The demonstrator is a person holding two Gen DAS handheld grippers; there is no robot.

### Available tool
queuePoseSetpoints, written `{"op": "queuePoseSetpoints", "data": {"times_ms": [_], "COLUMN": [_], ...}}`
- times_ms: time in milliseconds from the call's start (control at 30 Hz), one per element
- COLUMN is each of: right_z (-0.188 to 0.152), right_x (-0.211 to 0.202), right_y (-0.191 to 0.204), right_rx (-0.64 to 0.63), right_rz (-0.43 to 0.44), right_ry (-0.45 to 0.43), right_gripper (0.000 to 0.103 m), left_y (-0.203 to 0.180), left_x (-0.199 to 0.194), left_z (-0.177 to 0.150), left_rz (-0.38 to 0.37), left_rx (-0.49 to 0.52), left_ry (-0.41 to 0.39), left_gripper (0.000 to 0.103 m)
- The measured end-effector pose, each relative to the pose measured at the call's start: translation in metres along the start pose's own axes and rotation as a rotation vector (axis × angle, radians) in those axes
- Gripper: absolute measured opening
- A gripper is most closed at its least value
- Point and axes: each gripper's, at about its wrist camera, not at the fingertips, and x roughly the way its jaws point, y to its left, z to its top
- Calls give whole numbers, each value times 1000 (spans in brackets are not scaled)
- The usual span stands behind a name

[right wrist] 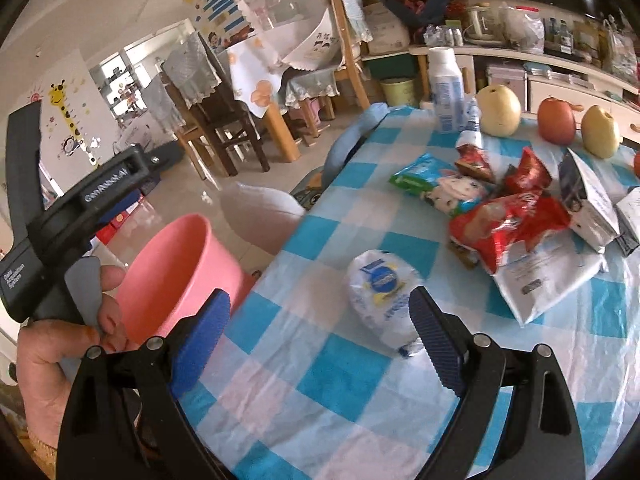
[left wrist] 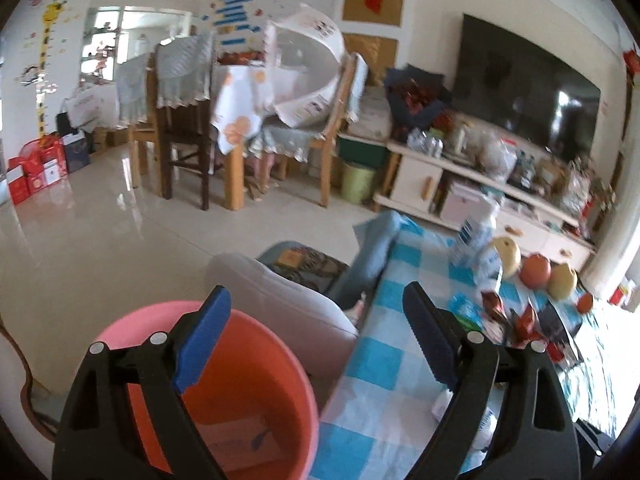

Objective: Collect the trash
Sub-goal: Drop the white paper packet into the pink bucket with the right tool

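Note:
A pink bucket (left wrist: 256, 360) stands on the floor against the left edge of the blue-checked table (left wrist: 380, 360). My left gripper (left wrist: 316, 304) hangs open above the bucket's rim with nothing between its fingers. A flat brown card (left wrist: 236, 440) lies at the bucket's bottom. My right gripper (right wrist: 320, 300) is open over the table. A crumpled white wrapper (right wrist: 380, 292) lies just ahead, touching the right finger's inner side; the pads are not pressing on it. Red snack wrappers (right wrist: 504, 220), a green-white packet (right wrist: 436, 184), a white pouch (right wrist: 548, 280) and white cartons (right wrist: 588, 204) lie further back.
A white bottle (right wrist: 446, 88), two pears (right wrist: 500, 110) and an apple (right wrist: 556, 120) stand at the table's far edge. A hand (right wrist: 44, 360) holds the other tool's handle beside the bucket (right wrist: 180, 264). A pale cushion (left wrist: 288, 300), dining chairs (left wrist: 184, 120) and a TV cabinet (left wrist: 480, 184) stand beyond.

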Motion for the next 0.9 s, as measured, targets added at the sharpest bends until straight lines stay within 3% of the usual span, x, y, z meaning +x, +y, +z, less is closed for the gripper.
{"op": "queuePoseSetpoints", "data": {"times_ms": [667, 900], "right_z": [10, 8], "right_x": [-50, -64], "right_y": [-86, -112], "right_rx": [50, 52], "right_rz": [-104, -130], "right_ry": [-127, -135], "right_gripper": [95, 95], "left_y": [-66, -88], "left_x": [15, 19], "left_z": [-19, -26], "left_rz": [-105, -137], "left_rx": [142, 180], "left_ry": [82, 107], "left_gripper": [88, 88]}}
